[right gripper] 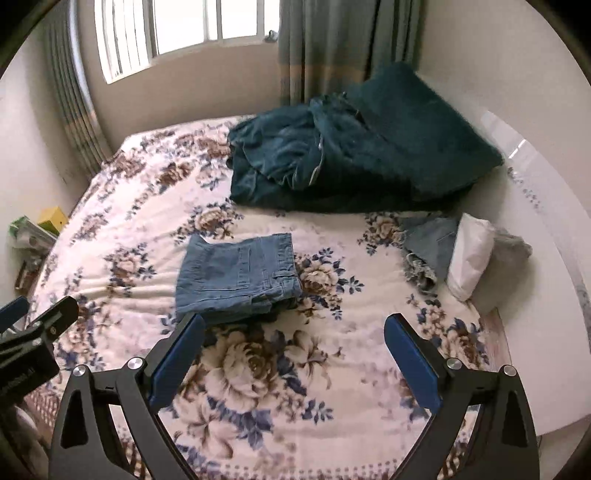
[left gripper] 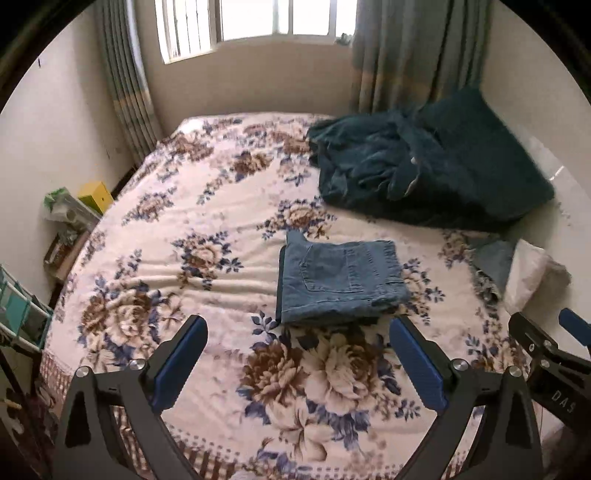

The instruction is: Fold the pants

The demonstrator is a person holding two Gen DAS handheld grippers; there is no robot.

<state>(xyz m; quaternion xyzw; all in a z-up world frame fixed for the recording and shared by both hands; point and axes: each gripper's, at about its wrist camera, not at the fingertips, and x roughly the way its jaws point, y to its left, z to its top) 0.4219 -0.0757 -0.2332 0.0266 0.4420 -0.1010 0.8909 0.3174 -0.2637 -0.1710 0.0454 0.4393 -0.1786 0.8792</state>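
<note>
pants (left gripper: 341, 282): light blue denim, folded into a compact rectangle, back pocket facing up, lying flat on the floral blanket (left gripper: 192, 229) near the middle of the bed.
pants vs left jaws: the folded stack lies just beyond the fingertips, between the two fingers' lines and closer to the right-hand finger; nothing touches it.
pants vs right jaws: in the right wrist view the pants (right gripper: 236, 277) sit just past the left-hand finger, off to the left of the gap's centre; not touching, as far as can be seen.
left gripper (left gripper: 297, 325): jaws spread wide, blue pads facing each other, holding nothing, hovering over the near part of the blanket.
right gripper (right gripper: 293, 323): jaws likewise released and wide apart, empty, above a large brown rose in the print; it also shows at the right edge of the left wrist view.
dark teal bedding (left gripper: 428, 166): a rumpled heap at the far right of the bed, well apart from the pants.
second denim piece (right gripper: 430, 247): small, frayed edge, at the right beside a white pillow (right gripper: 469, 254), near the bed's right side.
window (left gripper: 255, 22): bright, on the far wall, with grey-green curtains (left gripper: 413, 55) on both sides.
left of bed: a yellow box (left gripper: 95, 197) and cluttered items low by the wall.
</note>
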